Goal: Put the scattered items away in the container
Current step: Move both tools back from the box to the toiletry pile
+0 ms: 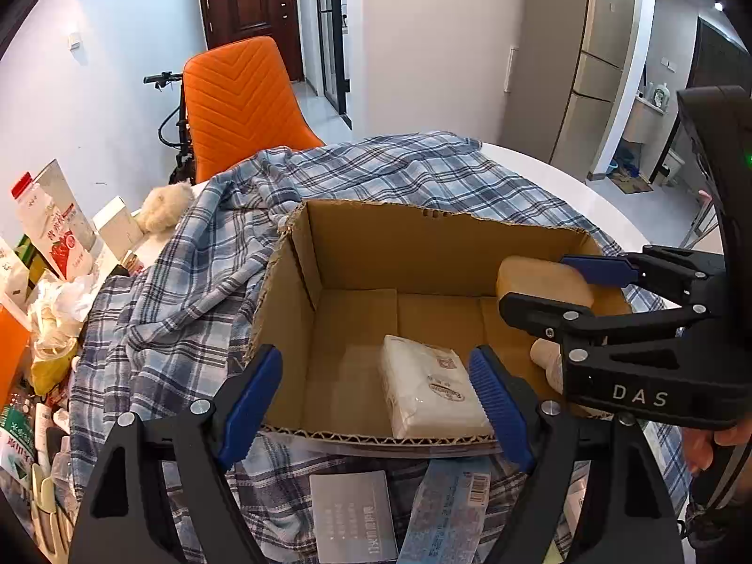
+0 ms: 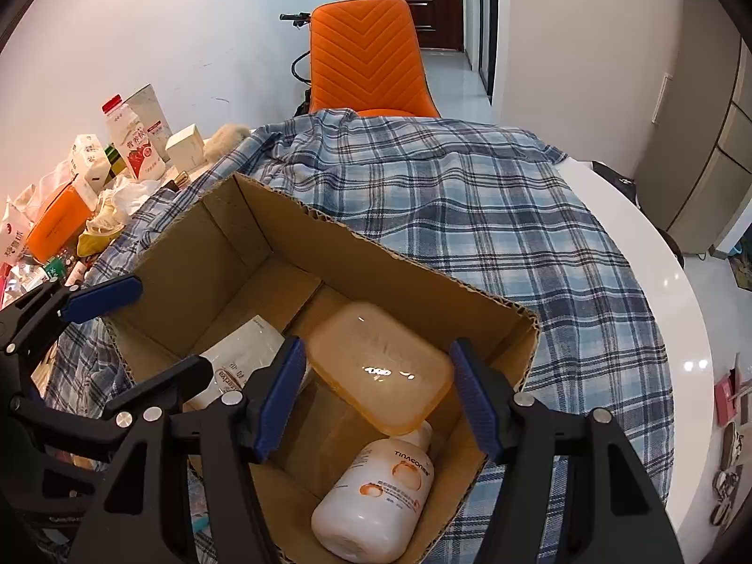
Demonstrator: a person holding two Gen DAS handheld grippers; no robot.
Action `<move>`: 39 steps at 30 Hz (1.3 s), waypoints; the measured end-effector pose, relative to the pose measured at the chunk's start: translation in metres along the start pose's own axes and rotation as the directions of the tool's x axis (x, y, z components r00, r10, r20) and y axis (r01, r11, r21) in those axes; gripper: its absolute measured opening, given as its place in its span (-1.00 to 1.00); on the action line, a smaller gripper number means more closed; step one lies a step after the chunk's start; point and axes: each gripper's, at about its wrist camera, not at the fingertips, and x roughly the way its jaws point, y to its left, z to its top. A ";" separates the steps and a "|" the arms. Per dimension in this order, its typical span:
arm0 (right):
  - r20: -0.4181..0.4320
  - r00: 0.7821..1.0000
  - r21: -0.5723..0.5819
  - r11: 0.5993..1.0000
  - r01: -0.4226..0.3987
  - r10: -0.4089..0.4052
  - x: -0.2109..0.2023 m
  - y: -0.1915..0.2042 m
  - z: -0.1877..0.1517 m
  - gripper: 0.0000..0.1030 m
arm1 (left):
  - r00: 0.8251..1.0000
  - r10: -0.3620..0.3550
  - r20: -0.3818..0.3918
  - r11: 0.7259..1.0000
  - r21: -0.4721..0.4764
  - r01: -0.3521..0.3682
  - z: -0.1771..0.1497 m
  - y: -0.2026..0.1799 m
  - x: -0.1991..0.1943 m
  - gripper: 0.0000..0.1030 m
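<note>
Two tongs: we see both over the cardboard box [image 2: 197, 254], which sits on the plaid cloth [image 2: 493, 216] covering the white desk [image 2: 677, 291].
Right tongs [image 2: 376, 399]: our blue pads clamp the sides of a pale amber soap case [image 2: 376, 366], tilted, above the box's inside.
Left tongs [image 1: 376, 404]: spread wide, nothing between the pads, at the box's near rim.
Soap case: translucent, rounded corners, glossy lid catching light.
White bottle [image 2: 371, 503]: lying on its side on the box floor, orange print, just under the case.
Tissue pack [image 1: 423, 385]: white, soft, flat on the box floor.
Outside the box: we see a grey card [image 1: 352, 517] and a blue packet [image 1: 446, 512] on the cloth.
Far: orange chair [image 2: 366, 56].
</note>
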 end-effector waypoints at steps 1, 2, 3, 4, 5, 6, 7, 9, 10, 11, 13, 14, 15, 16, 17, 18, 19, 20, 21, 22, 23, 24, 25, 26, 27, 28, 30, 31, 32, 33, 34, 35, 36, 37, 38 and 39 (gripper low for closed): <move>0.000 1.000 0.000 1.000 0.005 -0.005 0.000 0.001 0.000 0.23 | 1.000 0.001 0.004 1.000 -0.001 -0.001 -0.001 -0.001 -0.002 0.63; 0.000 1.000 -0.002 1.000 0.009 -0.009 0.000 0.001 0.000 0.23 | 1.000 0.001 0.007 1.000 -0.002 -0.001 -0.001 0.000 -0.003 0.63; 0.000 1.000 -0.005 1.000 0.014 -0.014 0.000 0.002 0.000 0.26 | 1.000 0.003 0.011 1.000 -0.004 -0.003 -0.001 0.000 -0.005 0.63; 0.001 1.000 -0.007 1.000 0.016 -0.016 -0.001 0.003 -0.001 0.30 | 1.000 0.005 0.016 1.000 -0.004 -0.005 -0.001 0.000 -0.008 0.63; 0.003 1.000 -0.006 1.000 0.018 -0.018 -0.002 0.003 -0.002 0.32 | 1.000 0.006 0.021 1.000 -0.007 -0.006 -0.001 0.000 -0.010 0.63; 0.009 1.000 -0.003 1.000 0.022 -0.022 -0.005 0.004 -0.003 0.33 | 1.000 0.006 0.028 1.000 -0.013 -0.006 -0.002 0.000 -0.013 0.63; 0.019 0.999 0.005 1.000 0.028 -0.028 -0.008 0.004 -0.004 0.33 | 0.999 0.011 0.039 1.000 -0.023 -0.010 -0.005 0.000 -0.019 0.63; 0.051 0.997 0.021 0.998 0.057 -0.058 -0.017 0.004 -0.008 0.49 | 0.997 0.024 0.070 0.999 -0.038 -0.021 -0.011 0.001 -0.030 0.63; 0.076 0.994 0.027 0.997 0.073 -0.075 -0.023 0.005 -0.010 0.59 | 0.996 0.026 0.090 0.999 -0.043 -0.023 -0.015 0.001 -0.038 0.63; 0.104 0.991 0.030 0.996 0.083 -0.086 -0.029 0.005 -0.012 0.64 | 0.994 0.026 0.104 0.999 -0.046 -0.021 -0.018 0.001 -0.044 0.63; 0.158 0.979 0.035 0.992 0.124 -0.128 -0.041 0.008 -0.019 0.80 | 0.991 0.025 0.134 0.999 -0.050 -0.018 -0.027 -0.001 -0.057 0.64; 0.184 0.971 0.035 0.989 0.146 -0.150 -0.046 0.009 -0.022 0.81 | 0.990 0.027 0.142 0.998 -0.051 -0.020 -0.030 -0.002 -0.062 0.64; 0.207 0.964 0.034 0.986 0.166 -0.169 -0.051 0.011 -0.026 0.81 | 0.988 0.032 0.152 0.998 -0.053 -0.024 -0.035 -0.003 -0.067 0.64; 0.228 0.955 0.035 0.982 0.184 -0.187 -0.057 0.013 -0.031 0.82 | 0.986 0.037 0.160 0.998 -0.054 -0.029 -0.039 -0.004 -0.071 0.64; 0.246 0.948 0.038 0.979 0.200 -0.203 -0.062 0.015 -0.037 0.82 | 0.985 0.045 0.169 0.998 -0.054 -0.036 -0.043 -0.006 -0.076 0.64; 0.256 0.943 0.039 0.977 0.208 -0.211 -0.067 0.016 -0.045 0.84 | 0.983 0.051 0.175 0.998 -0.055 -0.042 -0.049 -0.008 -0.080 0.64; 0.261 0.942 0.040 0.977 0.207 -0.210 -0.072 0.017 -0.055 0.88 | 0.983 0.050 0.175 0.998 -0.058 -0.040 -0.054 -0.009 -0.084 0.64; 0.268 0.942 0.043 0.979 0.198 -0.202 -0.076 0.018 -0.067 0.89 | 0.985 0.035 0.171 0.998 -0.059 -0.025 -0.059 -0.010 -0.086 0.65; 0.277 0.941 0.045 0.981 0.187 -0.192 -0.080 0.019 -0.080 0.91 | 0.988 -0.009 0.157 0.998 -0.066 0.019 -0.066 -0.011 -0.088 0.65; 0.283 0.941 0.048 0.982 0.182 -0.188 -0.084 0.019 -0.094 0.91 | 0.988 -0.071 0.140 0.994 -0.073 0.082 -0.075 -0.012 -0.090 0.65; 0.287 0.939 0.054 0.982 0.181 -0.189 -0.089 0.020 -0.106 0.91 | 0.986 -0.095 0.136 0.991 -0.078 0.106 -0.083 -0.014 -0.093 0.65; 0.293 0.937 0.062 0.982 0.181 -0.191 -0.093 0.021 -0.118 0.91 | 0.986 -0.075 0.146 0.993 -0.076 0.087 -0.094 -0.017 -0.097 0.65; 0.300 0.935 0.071 0.982 0.177 -0.190 -0.097 0.021 -0.129 0.92 | 0.987 -0.017 0.162 0.998 -0.059 0.027 -0.104 -0.023 -0.102 0.65; 0.307 0.933 0.080 0.982 0.173 -0.189 -0.101 0.022 -0.140 0.92 | 0.985 0.033 0.172 0.999 -0.036 -0.028 -0.111 -0.030 -0.106 0.65; 0.313 0.930 0.094 0.981 0.171 -0.192 -0.104 0.024 -0.152 0.92 | 0.982 0.076 0.175 0.997 -0.012 -0.075 -0.119 -0.036 -0.109 0.65; 0.321 0.926 0.112 0.979 0.169 -0.197 -0.108 0.026 -0.163 0.92 | 0.979 0.107 0.172 0.994 0.006 -0.110 -0.126 -0.041 -0.111 0.65; 0.338 0.921 0.134 0.979 0.156 -0.193 -0.113 0.030 -0.182 0.92 | 0.983 0.094 0.155 0.995 0.008 -0.096 -0.144 -0.049 -0.118 0.65; 0.346 0.918 0.141 0.979 0.150 -0.191 -0.116 0.033 -0.190 0.92 | 0.987 0.061 0.146 0.998 0.004 -0.062 -0.152 -0.051 -0.121 0.65; 0.355 0.915 0.146 0.978 0.150 -0.194 -0.119 0.036 -0.199 0.92 | 0.989 0.053 0.141 0.999 -0.005 -0.052 -0.158 -0.053 -0.124 0.65; 0.362 0.911 0.144 0.977 0.155 -0.197 -0.120 0.041 -0.207 0.92 | 0.987 0.065 0.147 0.998 -0.021 -0.063 -0.166 -0.055 -0.128 0.65; 0.363 0.909 0.134 0.977 0.167 -0.205 -0.121 0.045 -0.215 0.92 | 0.983 0.087 0.159 0.996 -0.032 -0.083 -0.173 -0.057 -0.132 0.65; 0.359 0.907 0.125 0.974 0.188 -0.221 -0.120 0.050 -0.222 0.92 | 0.982 0.100 0.163 0.995 -0.037 -0.095 -0.179 -0.059 -0.134 0.65; 0.356 0.904 0.116 0.971 0.211 -0.239 -0.119 0.054 -0.228 0.92 | 0.981 0.110 0.157 0.994 -0.042 -0.104 -0.185 -0.060 -0.135 0.65; 0.356 0.900 0.105 0.968 0.228 -0.251 -0.119 0.058 -0.235 0.92 | 0.984 0.107 0.145 0.994 -0.049 -0.101 -0.191 -0.061 -0.135 0.65; 0.358 0.897 0.097 0.966 0.239 -0.258 -0.120 0.060 -0.242 0.92 | 0.987 0.097 0.131 0.994 -0.056 -0.090 -0.195 -0.062 -0.133 0.65; 0.360 0.894 0.096 0.964 0.249 -0.267 -0.121 0.063 -0.248 0.91 | 0.990 0.083 0.111 0.995 -0.063 -0.077 -0.201 -0.062 -0.131 0.65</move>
